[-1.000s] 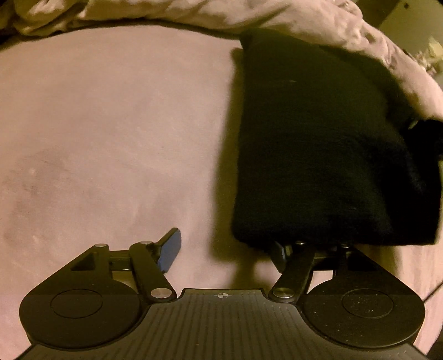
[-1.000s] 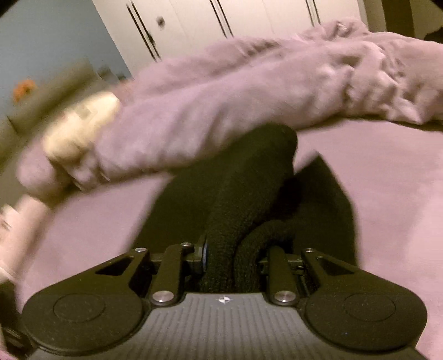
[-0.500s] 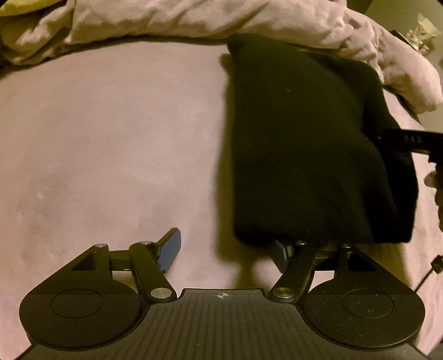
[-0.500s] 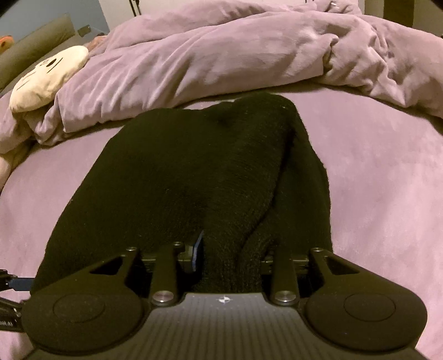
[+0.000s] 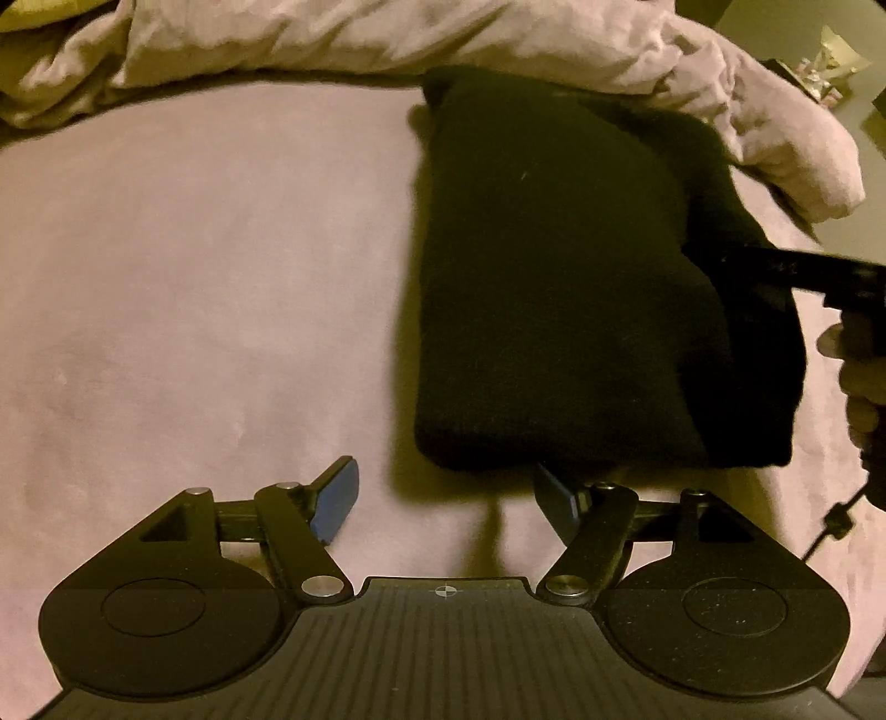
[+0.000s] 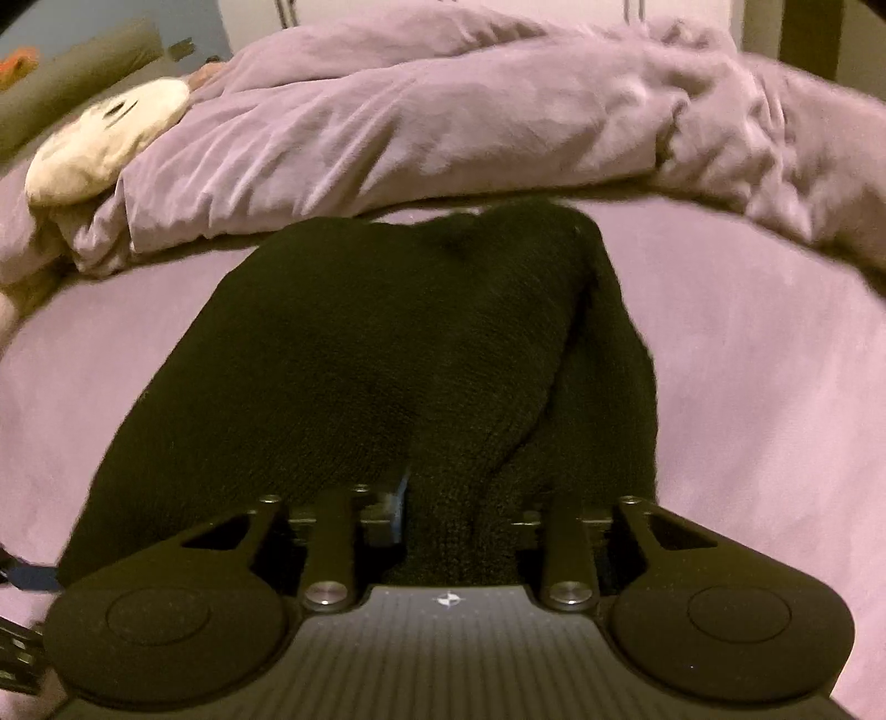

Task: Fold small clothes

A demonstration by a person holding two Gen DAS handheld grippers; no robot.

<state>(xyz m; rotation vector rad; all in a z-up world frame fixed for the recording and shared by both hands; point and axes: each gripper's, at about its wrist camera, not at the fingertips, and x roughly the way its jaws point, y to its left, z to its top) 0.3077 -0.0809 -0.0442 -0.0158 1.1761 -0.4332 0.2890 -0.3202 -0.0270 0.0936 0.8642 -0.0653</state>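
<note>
One black knitted garment (image 5: 554, 277) lies folded on the pale pink bed sheet (image 5: 194, 277) in the left wrist view, its far end tucked against the rumpled lilac duvet (image 5: 387, 39). The left gripper (image 5: 446, 493) hovers at its near edge with both blue-padded fingers (image 5: 338, 498) spread wide and nothing between them; the right-hand finger is partly hidden under the garment's hem. At the right border the right gripper (image 5: 797, 271) reaches onto the cloth, blurred and cut off by the frame, so its fingertips cannot be made out here. Part of the person's hand (image 5: 855, 382) holding it shows below, also cropped.

From the right wrist view the same black knitted garment (image 6: 360, 360) fills the middle, with a raised fold running down its right side into the right gripper (image 6: 459, 515). Its jaws have just been closing, and that bunched fold sits pinched between them; only one blue pad (image 6: 400, 498) shows, the other being buried in the knit. This view alone shows one cream soft toy (image 6: 105, 138) at the duvet's (image 6: 443, 122) left end, blurred, and a sliver of the left gripper's blue pad (image 6: 33, 579) at the left edge. The sheet (image 6: 775, 387) surrounds the garment on both sides.
</note>
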